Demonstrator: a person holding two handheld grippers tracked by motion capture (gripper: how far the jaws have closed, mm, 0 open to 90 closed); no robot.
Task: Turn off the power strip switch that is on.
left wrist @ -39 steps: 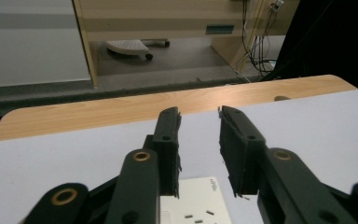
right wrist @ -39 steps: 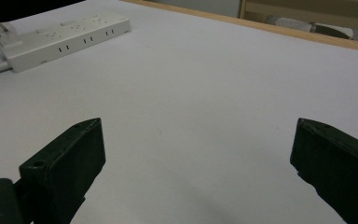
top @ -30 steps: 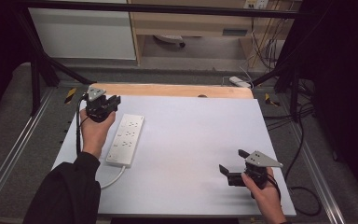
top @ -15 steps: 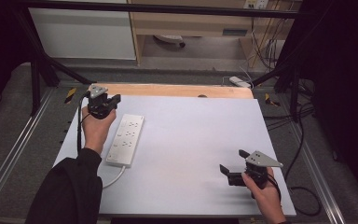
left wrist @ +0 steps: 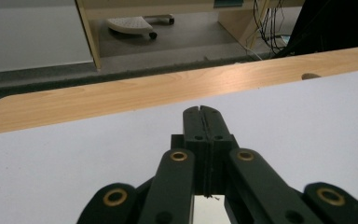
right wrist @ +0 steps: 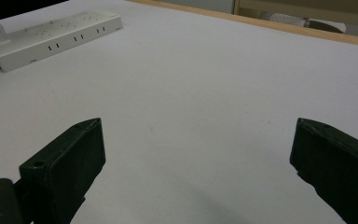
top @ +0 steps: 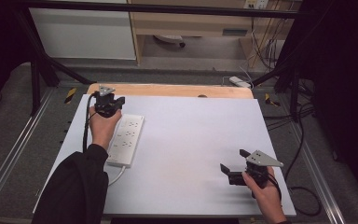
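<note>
Just right of left tongs [top: 113,103]: power strip [top: 127,139].

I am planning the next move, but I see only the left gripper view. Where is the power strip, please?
Observer: The white power strip lies flat on the table, just right of the left hand-held gripper.
Operator: Is the right hand-held gripper holding something?
Observer: No, its jaws stand wide open over bare table, near the right front corner.
Operator: Does the strip have a cable?
Observer: Yes, a white cable leaves its near end.
</note>
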